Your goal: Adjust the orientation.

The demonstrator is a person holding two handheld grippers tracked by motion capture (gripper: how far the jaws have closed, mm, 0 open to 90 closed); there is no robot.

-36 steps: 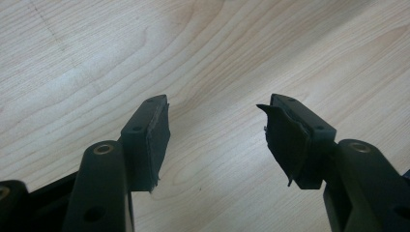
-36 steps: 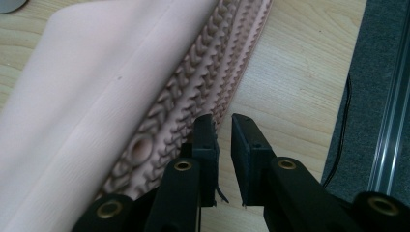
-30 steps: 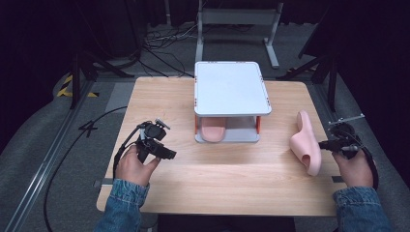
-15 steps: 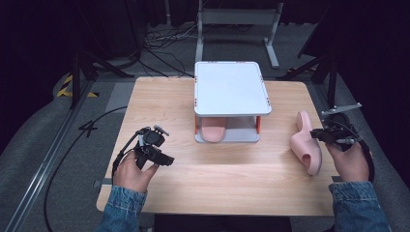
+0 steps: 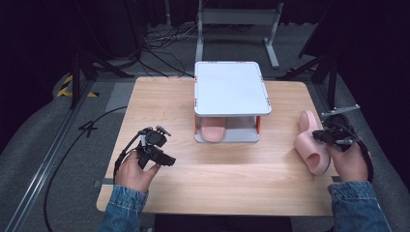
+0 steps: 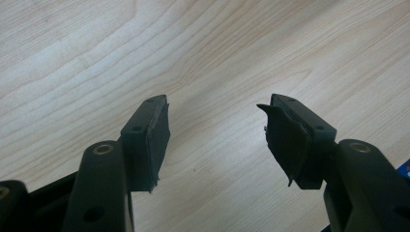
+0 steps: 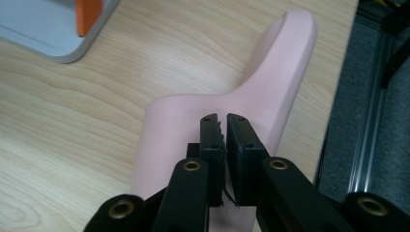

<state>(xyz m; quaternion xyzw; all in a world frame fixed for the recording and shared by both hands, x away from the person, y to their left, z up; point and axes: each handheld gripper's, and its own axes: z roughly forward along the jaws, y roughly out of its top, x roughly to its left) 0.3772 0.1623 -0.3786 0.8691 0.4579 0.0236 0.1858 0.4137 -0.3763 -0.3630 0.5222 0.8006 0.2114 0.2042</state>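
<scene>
Two tongs: right tongs (image 7: 223,118) nearly closed, have just been closing on the slipper's (image 7: 270,82) strap. Left tongs (image 6: 215,123) wide, nothing between, table (image 6: 217,48) below.

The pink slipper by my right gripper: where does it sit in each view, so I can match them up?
High view: pink slipper lies at the table's right edge, beside the right gripper.
Left gripper view: bare tabletop between open jaws.
Right gripper view: centre, behind the near-shut jaws.
Shared landmark: grey shelf.

Left hand-held gripper (image 6: 215,140) agape, right (image 7: 225,140) just closing.
</scene>
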